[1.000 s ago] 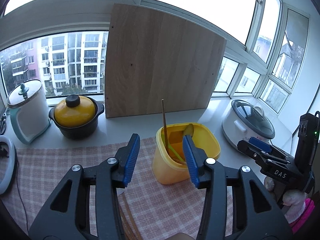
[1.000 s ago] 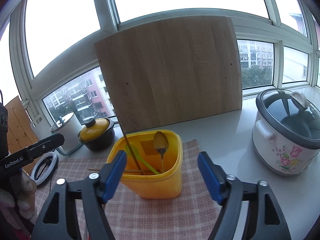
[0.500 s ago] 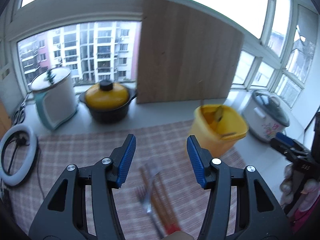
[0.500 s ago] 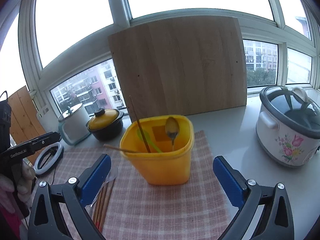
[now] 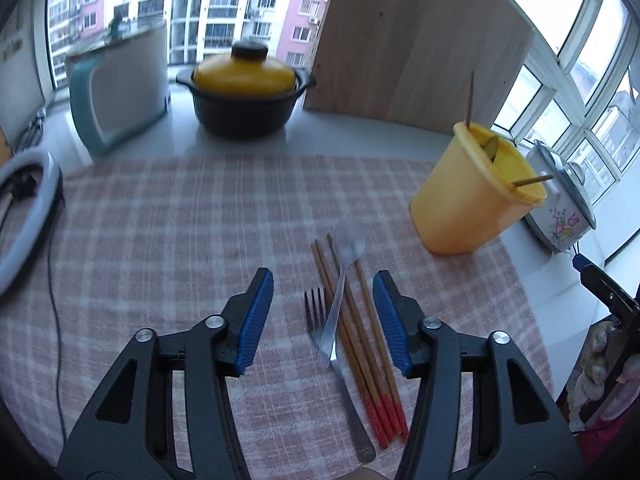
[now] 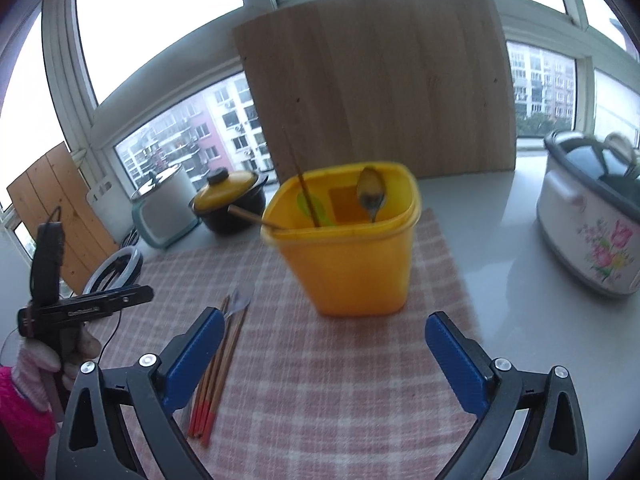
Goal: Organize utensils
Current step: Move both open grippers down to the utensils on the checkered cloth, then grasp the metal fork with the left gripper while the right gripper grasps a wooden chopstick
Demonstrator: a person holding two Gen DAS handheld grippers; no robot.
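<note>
A yellow utensil cup stands on the checked cloth and holds a spoon, a green utensil and chopsticks. On the cloth lie a fork, a clear plastic spoon and red-tipped chopsticks. My left gripper is open and empty just above these loose utensils, its blue pads either side of them. My right gripper is wide open and empty, in front of the cup.
A yellow-lidded black pot, a white and teal jar and a wooden board stand at the back. A ring light lies at the left. A floral rice cooker stands at the right.
My left gripper swung left from the cup and dropped down over the loose utensils. My right gripper pulled back from the cup and opened wider.
</note>
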